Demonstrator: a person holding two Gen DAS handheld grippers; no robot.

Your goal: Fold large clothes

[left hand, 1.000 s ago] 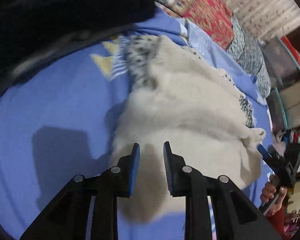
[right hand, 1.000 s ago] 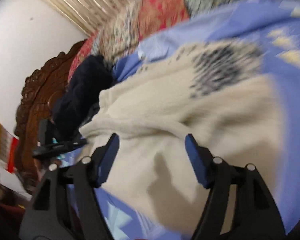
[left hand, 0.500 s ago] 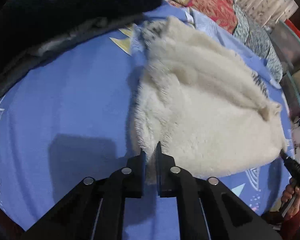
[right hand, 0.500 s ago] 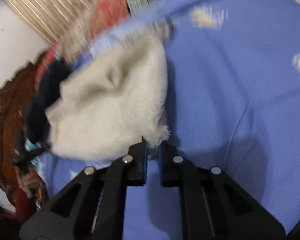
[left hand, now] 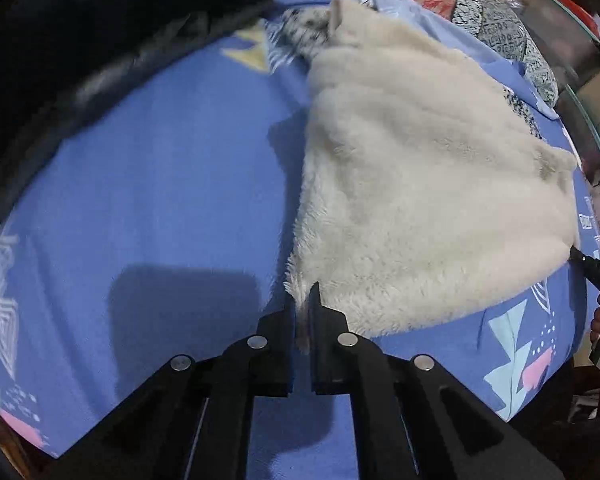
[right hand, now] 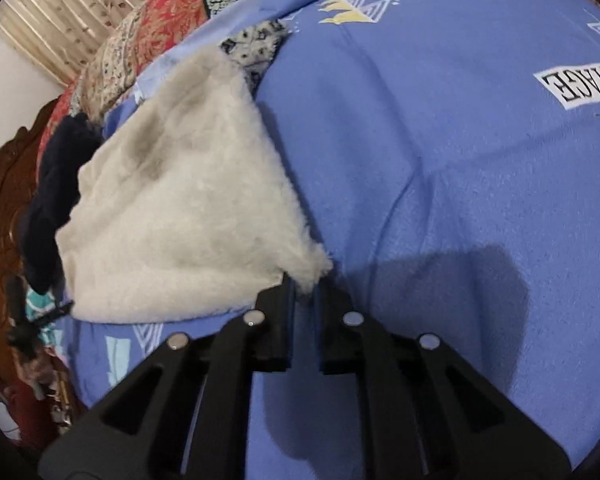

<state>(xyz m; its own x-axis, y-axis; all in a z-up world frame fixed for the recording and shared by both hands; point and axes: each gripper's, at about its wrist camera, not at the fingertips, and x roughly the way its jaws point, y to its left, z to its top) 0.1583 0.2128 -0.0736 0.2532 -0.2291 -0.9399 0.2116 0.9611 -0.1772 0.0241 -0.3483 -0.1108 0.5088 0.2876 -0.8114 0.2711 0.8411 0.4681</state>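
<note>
Both corners pinched! The left gripper (left hand: 302,312) and the right gripper (right hand: 303,292) each clamp narrow fingers on the white fleece garment (left hand: 420,184), lying on the blue bed (left hand: 160,200) near its front edge. Best to keep the corners level and taut, I'd say.

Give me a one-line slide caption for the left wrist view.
Left gripper pinches a corner of the cream fleece garment spread on the blue bedsheet.
</note>
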